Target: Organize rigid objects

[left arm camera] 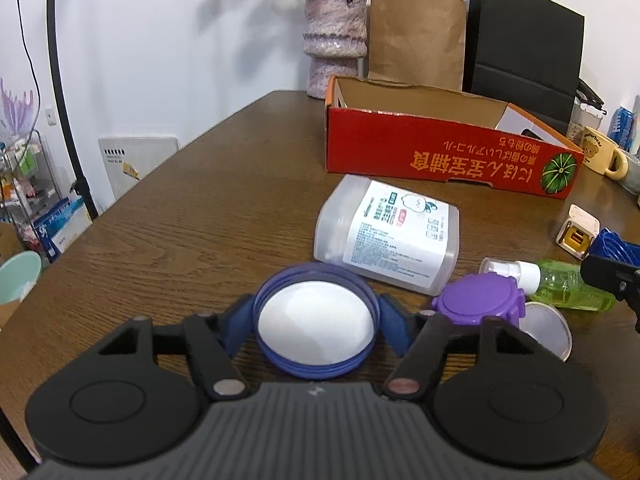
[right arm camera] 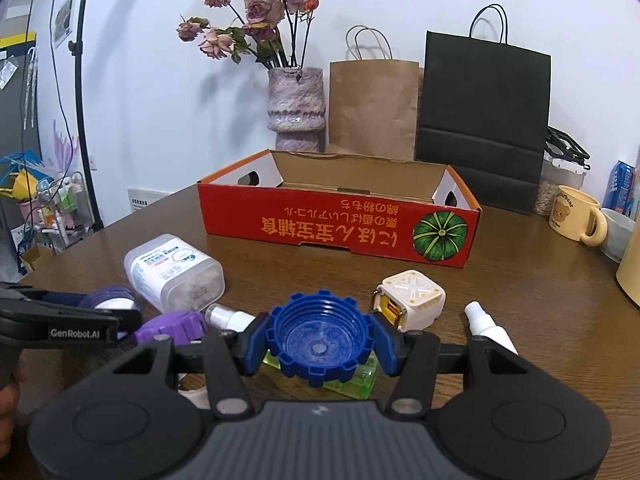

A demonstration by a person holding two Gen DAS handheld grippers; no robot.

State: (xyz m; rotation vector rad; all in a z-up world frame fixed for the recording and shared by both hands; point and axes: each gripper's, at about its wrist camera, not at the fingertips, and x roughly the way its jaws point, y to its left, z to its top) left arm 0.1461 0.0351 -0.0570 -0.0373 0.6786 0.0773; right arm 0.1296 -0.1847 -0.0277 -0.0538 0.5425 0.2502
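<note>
Low in the left view, the left gripper [left arm camera: 316, 322] clamps a purple lid [left arm camera: 316, 326]. In the right view, the right gripper [right arm camera: 320, 346] clamps a blue ridged cap [right arm camera: 320, 344]. The red box [right arm camera: 340, 220] sits mid-frame beyond; either round piece might slip if squeezed off-centre.

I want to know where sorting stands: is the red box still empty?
As far as shown, empty: the red box shows only bare cardboard inside in the right wrist view, though its near wall hides part of the floor.
</note>
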